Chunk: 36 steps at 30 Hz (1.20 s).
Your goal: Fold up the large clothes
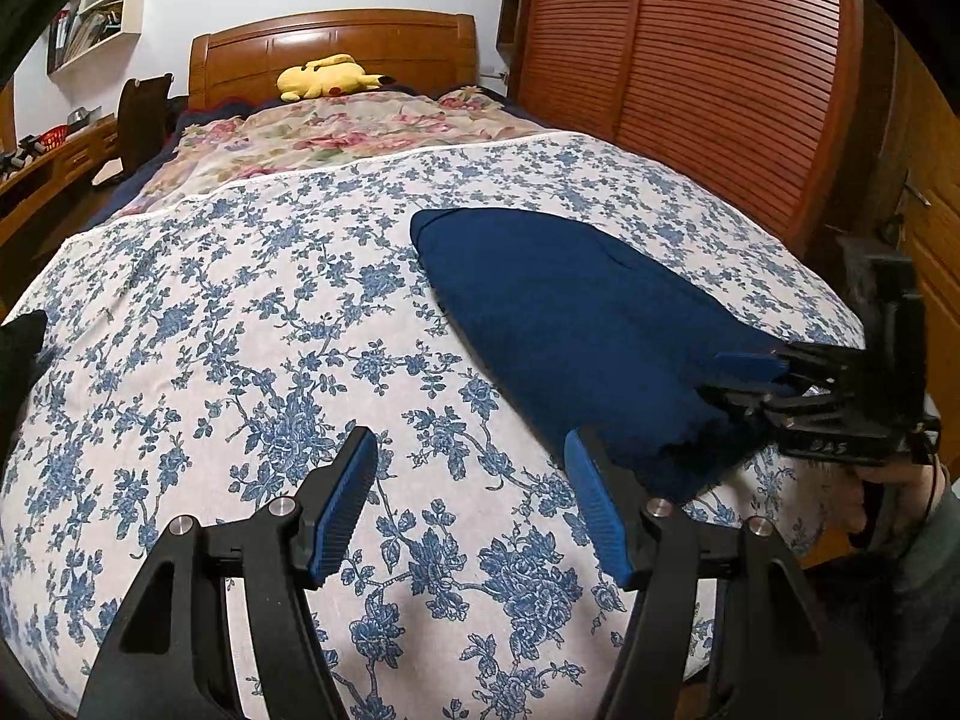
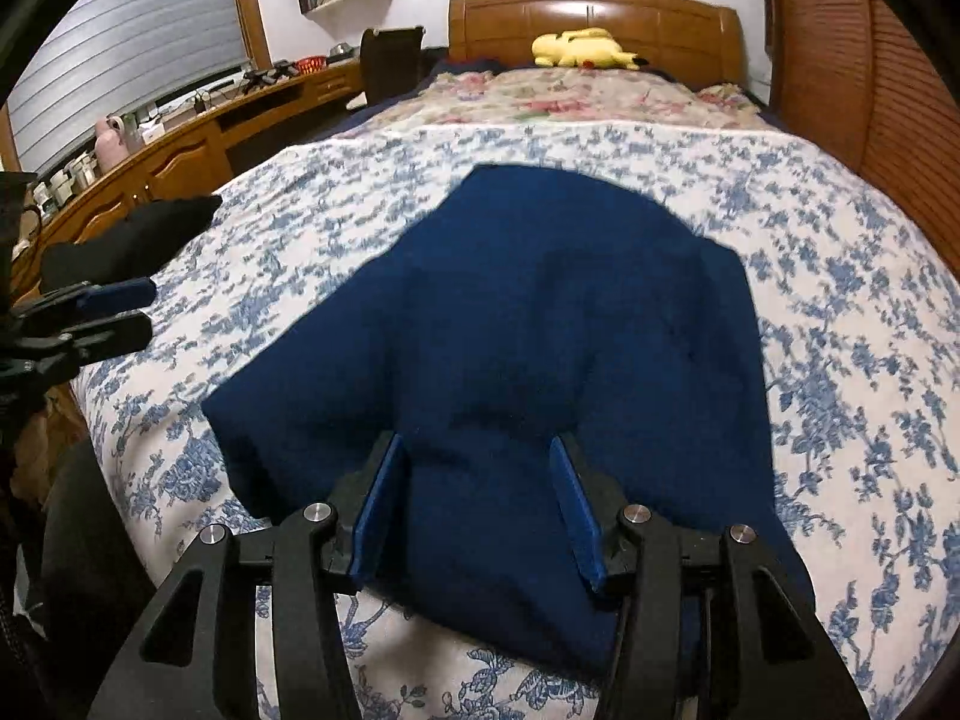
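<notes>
A dark blue garment (image 1: 564, 312) lies folded on the blue-flowered bedspread (image 1: 240, 324); it fills the middle of the right wrist view (image 2: 540, 348). My left gripper (image 1: 471, 450) is open and empty, just left of the garment's near edge. My right gripper (image 2: 474, 450) is open, its two blue pads on either side of the garment's near edge, which bulges between them. In the left wrist view the right gripper (image 1: 750, 375) shows at the right, at the garment's corner. The left gripper (image 2: 129, 306) shows at the left of the right wrist view.
A yellow plush toy (image 1: 327, 78) lies by the wooden headboard (image 1: 336, 42). A pink-flowered quilt (image 1: 336, 132) covers the bed's far half. A slatted wooden wardrobe (image 1: 720, 72) stands on the right. A wooden desk (image 2: 180, 138) with clutter runs along the left.
</notes>
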Each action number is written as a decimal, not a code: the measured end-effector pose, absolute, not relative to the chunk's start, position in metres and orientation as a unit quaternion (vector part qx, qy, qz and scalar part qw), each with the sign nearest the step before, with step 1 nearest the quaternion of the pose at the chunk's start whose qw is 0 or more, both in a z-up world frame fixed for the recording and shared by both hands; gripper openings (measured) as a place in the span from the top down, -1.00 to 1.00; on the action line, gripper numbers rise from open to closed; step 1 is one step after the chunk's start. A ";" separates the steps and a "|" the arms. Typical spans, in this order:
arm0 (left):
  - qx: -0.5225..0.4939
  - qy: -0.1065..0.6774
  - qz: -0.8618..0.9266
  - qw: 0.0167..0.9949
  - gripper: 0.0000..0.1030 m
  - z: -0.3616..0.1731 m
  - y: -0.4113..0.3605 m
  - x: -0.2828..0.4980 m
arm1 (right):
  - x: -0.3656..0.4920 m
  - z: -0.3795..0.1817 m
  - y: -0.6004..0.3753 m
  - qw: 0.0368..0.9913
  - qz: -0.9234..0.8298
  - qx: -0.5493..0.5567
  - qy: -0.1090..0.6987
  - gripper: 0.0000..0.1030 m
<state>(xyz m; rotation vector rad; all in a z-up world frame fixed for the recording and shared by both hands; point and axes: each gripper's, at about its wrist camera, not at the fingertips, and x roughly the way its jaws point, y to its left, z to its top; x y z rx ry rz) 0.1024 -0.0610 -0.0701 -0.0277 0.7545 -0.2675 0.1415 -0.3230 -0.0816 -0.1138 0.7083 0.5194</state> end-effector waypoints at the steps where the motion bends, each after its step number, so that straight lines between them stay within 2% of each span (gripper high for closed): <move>1: -0.013 0.368 -0.130 0.921 -0.28 -0.071 -0.061 0.102 | 0.134 -0.077 -0.322 0.906 0.252 -0.053 0.335 -0.01; 10: -0.012 0.371 -0.127 0.920 -0.28 -0.073 -0.058 0.100 | 0.105 -0.065 -0.306 0.909 0.306 -0.044 0.278 -0.01; 17: -0.016 0.370 -0.123 0.921 -0.28 -0.074 -0.054 0.100 | 0.107 -0.086 -0.286 0.888 0.327 -0.059 0.317 -0.01; 28: -0.015 0.372 -0.132 0.919 -0.28 -0.080 -0.056 0.112 | 0.099 -0.072 -0.291 0.892 0.314 -0.060 0.320 -0.01; 36: -0.014 0.357 -0.165 0.919 -0.28 -0.076 -0.063 0.172 | 0.079 -0.070 -0.358 0.924 0.220 -0.048 0.309 -0.01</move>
